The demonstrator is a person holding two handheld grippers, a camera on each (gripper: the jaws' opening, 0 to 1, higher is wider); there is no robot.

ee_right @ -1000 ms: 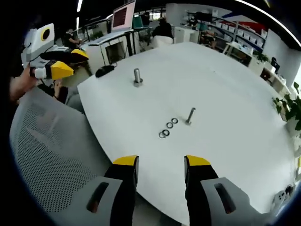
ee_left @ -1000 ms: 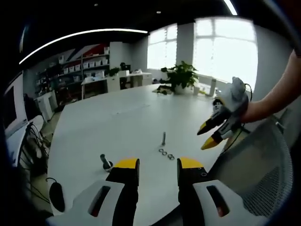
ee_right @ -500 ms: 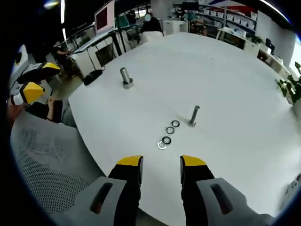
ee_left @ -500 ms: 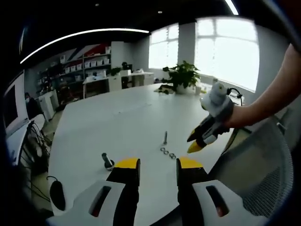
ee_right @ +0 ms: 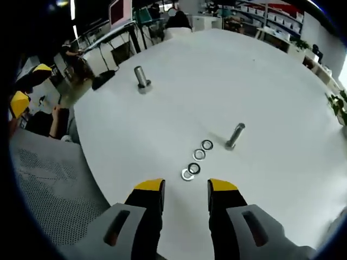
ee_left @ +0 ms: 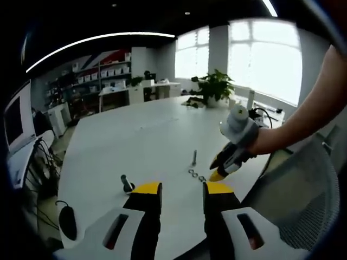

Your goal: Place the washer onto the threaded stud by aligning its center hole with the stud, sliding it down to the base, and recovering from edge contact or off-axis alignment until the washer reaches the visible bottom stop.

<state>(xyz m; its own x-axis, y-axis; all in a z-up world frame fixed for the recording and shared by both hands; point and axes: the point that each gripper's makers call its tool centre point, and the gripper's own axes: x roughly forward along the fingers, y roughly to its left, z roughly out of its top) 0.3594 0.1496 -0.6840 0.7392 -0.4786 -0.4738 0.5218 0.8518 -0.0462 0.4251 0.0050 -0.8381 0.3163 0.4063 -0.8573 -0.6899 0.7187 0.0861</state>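
Closing on the work area, the right hand-held gripper now sits lower and nearer the parts than one second ago: in the right gripper view the row of washers has moved from mid-frame down to just above the jaw tips.

1. Worktop: white and round, it carries all parts.
2. Right hand-held gripper: jaws parted with a clear gap, holding nothing. In the left gripper view it has travelled from the right edge to centre frame, tips angled down just beside the washers.
3. Left hand-held gripper: jaws parted, empty, held back at the lower centre of its own view.
4. Second stud: upright, upper left of the right gripper view, well apart from the washers.
5. Threaded stud: upright, right of centre, just beside the far end of the washer row.
6. Washers: four lie flat in a short diagonal line. The nearest washer lies directly ahead of the jaw gap.

Assessment: no washer is gripped yet; the approach phase appears nearly complete, and pickup is the likely next step.
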